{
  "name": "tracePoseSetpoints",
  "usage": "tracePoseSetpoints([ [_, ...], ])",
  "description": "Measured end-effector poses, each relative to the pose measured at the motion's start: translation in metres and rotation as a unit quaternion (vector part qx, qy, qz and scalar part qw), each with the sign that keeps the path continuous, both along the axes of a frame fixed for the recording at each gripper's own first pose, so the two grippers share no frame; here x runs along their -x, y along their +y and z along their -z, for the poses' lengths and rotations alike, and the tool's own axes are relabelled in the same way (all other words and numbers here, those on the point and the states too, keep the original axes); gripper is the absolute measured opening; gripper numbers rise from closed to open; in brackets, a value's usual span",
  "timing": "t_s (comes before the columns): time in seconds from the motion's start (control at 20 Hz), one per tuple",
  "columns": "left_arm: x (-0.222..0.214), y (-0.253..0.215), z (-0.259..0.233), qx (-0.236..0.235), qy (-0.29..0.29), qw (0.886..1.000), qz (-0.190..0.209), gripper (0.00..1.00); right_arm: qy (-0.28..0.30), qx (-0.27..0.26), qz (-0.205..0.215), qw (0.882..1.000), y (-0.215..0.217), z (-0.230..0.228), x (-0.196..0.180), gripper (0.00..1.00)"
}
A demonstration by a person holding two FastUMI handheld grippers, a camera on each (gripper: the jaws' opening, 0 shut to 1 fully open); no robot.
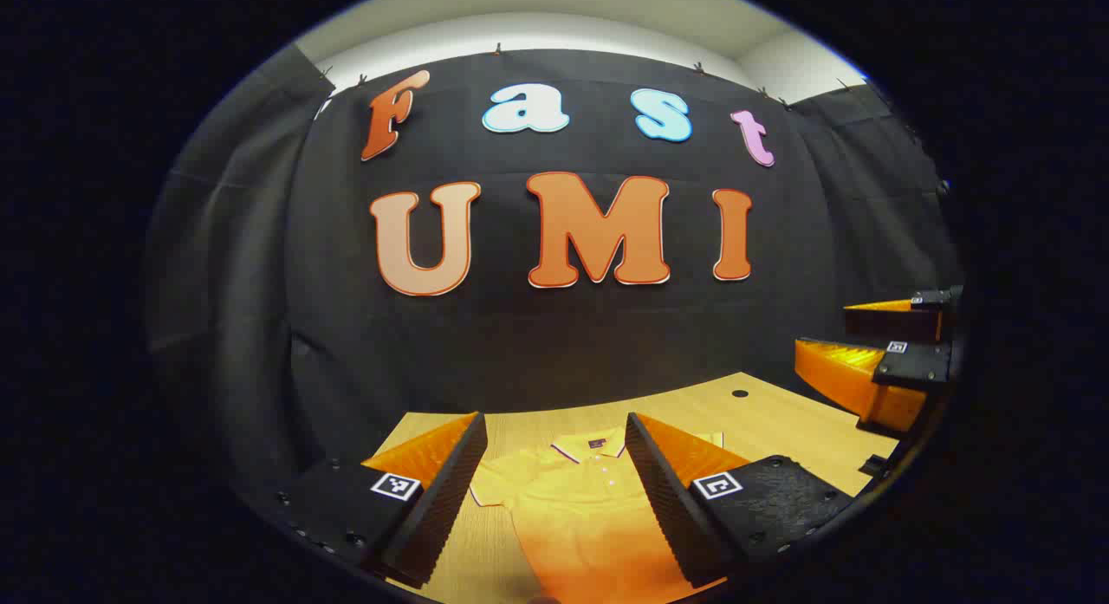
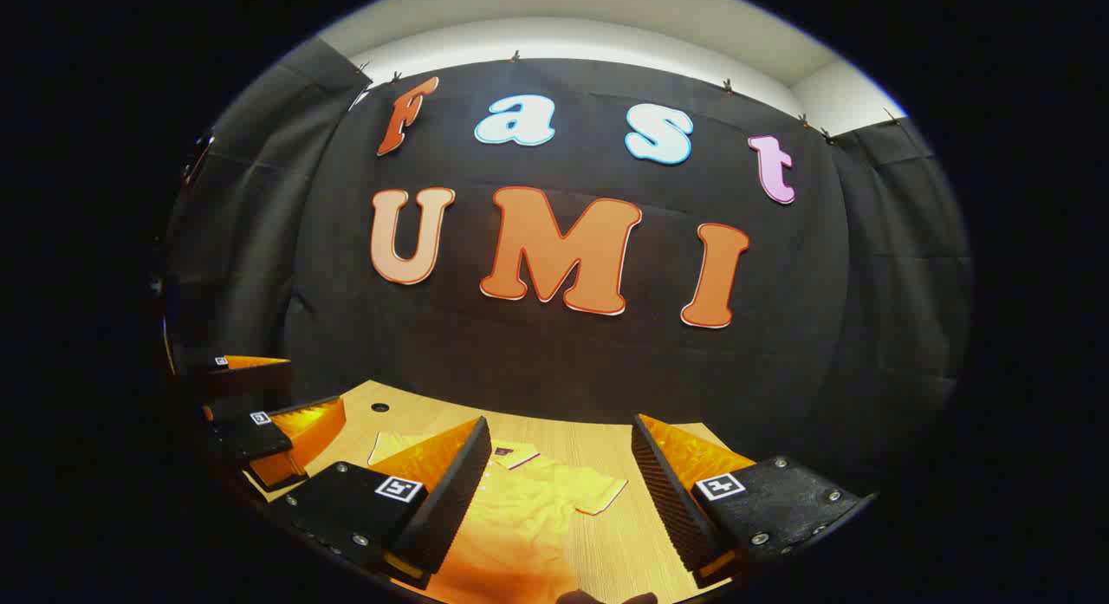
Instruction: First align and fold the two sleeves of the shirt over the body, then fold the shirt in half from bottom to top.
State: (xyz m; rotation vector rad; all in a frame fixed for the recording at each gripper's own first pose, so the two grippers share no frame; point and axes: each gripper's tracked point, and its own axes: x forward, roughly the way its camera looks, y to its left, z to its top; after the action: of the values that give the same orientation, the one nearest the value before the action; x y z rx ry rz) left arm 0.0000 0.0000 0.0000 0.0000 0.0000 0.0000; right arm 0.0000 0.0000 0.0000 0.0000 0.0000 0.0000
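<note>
Both grippers hang with fingers spread wide and empty above a yellow shirt [image 1: 572, 500] lying flat on the wooden table [image 1: 780, 422], collar toward the far wall. The left gripper [image 1: 554, 491] sits over the body, the right gripper [image 2: 554, 500] near the right sleeve [image 2: 598, 491]. Sleeves look unfolded; folding seems not yet begun, so next comes pinching a sleeve edge. Bare table lies right and beyond.

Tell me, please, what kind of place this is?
Probably a recording booth, not a home: black cloth wall clipped up behind a bare wooden table, a yellow shirt laid flat on it, both claws open above.
</note>
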Motion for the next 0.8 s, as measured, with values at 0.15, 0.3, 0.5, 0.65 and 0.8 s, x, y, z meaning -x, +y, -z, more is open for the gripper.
tracePoseSetpoints([
  [0.15,0.004,0.004,-0.010,-0.009,-0.014,1.000,-0.007,0.98,0.010,-0.009,-0.018,1.000,0.010,0.007,-0.006,0.99],
  [0.3,0.000,0.012,-0.015,-0.012,-0.019,0.999,-0.025,0.98,-0.007,-0.010,-0.030,0.999,0.011,-0.002,-0.013,0.98],
  [0.5,-0.002,0.003,-0.009,-0.007,-0.013,1.000,-0.026,0.98,-0.006,-0.009,-0.041,0.999,0.009,0.001,-0.021,0.98],
  [0.65,-0.003,-0.005,-0.010,-0.008,-0.014,0.999,-0.027,0.98,-0.005,-0.009,-0.048,0.999,0.006,0.004,-0.024,0.98],
  [0.8,-0.003,-0.011,-0.010,-0.010,-0.013,0.999,-0.028,0.98,0.000,-0.012,-0.049,0.999,0.000,0.009,-0.026,0.98],
])
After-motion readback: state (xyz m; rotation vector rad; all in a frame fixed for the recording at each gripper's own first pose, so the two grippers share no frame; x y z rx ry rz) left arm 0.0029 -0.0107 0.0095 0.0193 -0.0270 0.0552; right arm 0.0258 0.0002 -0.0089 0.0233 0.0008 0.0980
